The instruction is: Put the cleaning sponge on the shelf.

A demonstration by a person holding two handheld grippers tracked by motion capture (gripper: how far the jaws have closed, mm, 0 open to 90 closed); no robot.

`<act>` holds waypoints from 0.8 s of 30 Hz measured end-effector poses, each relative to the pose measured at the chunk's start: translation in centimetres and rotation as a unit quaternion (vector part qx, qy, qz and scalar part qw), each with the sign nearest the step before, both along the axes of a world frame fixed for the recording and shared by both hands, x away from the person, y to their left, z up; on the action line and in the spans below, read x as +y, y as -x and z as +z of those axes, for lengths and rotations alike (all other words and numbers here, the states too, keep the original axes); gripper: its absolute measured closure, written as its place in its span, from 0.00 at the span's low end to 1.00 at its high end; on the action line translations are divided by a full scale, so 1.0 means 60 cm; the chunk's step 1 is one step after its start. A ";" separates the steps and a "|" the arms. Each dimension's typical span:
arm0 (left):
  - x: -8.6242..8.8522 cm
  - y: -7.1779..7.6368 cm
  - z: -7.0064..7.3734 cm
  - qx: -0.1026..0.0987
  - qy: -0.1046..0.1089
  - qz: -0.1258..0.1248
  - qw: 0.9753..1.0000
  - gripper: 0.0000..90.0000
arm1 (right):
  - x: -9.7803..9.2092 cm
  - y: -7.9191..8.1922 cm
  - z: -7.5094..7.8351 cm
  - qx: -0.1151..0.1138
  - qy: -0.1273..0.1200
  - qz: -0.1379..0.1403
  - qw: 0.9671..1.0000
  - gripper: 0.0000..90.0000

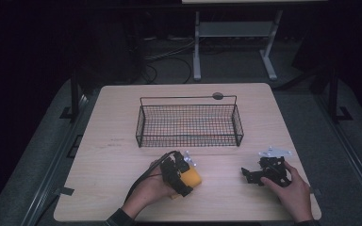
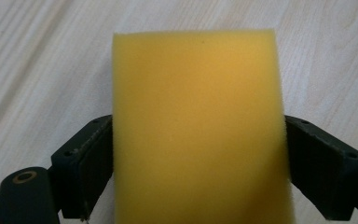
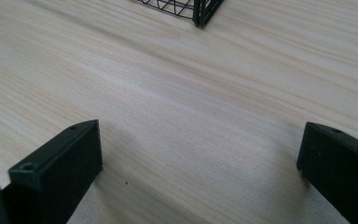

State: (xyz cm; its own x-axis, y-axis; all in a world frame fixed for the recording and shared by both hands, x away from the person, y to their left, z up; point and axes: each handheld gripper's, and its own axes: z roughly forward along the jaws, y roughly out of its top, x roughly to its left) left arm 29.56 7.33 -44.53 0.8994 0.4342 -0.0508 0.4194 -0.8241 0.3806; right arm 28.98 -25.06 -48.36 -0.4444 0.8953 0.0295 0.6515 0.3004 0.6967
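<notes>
A yellow sponge (image 1: 191, 178) sits between the jaws of my left gripper (image 1: 183, 178) near the table's front, left of centre. In the left gripper view the yellow sponge (image 2: 198, 126) is pressed on both sides by the black pads (image 2: 91, 161), over the wooden tabletop. My right gripper (image 1: 250, 175) rests at the front right with its jaws wide apart and nothing between them; in the right gripper view the right gripper (image 3: 200, 163) frames bare wood. A black wire basket (image 1: 189, 123) stands empty at the table's middle.
The basket's corner (image 3: 200, 11) shows at the top of the right gripper view. The light wooden table (image 1: 118, 141) has open room left and right of the basket. A desk frame (image 1: 235, 42) and cables stand on the floor beyond.
</notes>
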 end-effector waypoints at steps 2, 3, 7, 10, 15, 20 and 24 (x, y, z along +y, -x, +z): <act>0.000 0.000 -0.002 -0.001 -0.003 -0.002 1.000 0.15 | 0.000 0.000 0.000 0.000 0.000 0.000 1.000 0.00; -0.001 -0.001 -0.002 -0.001 -0.006 -0.004 1.000 0.16 | 0.000 0.000 0.000 0.000 0.000 0.000 1.000 0.00; -0.001 0.000 -0.004 -0.003 -0.009 -0.004 1.000 0.17 | 0.000 0.000 0.000 0.000 0.000 0.000 1.000 0.00; 0.001 0.000 -0.002 -0.008 -0.009 -0.004 1.000 0.22 | 0.000 0.000 0.000 0.000 0.000 0.000 1.000 0.00; 0.001 0.001 -0.001 -0.010 -0.010 -0.006 1.000 0.24 | 0.000 0.000 0.000 0.000 0.000 0.000 1.000 0.00; 0.004 0.001 0.002 -0.013 -0.009 -0.005 1.000 0.25 | 0.000 0.000 0.000 0.000 0.000 0.000 1.000 0.00; 0.010 0.000 0.008 -0.015 0.000 0.001 1.000 0.25 | 0.000 0.000 0.000 0.000 0.000 0.000 1.000 0.00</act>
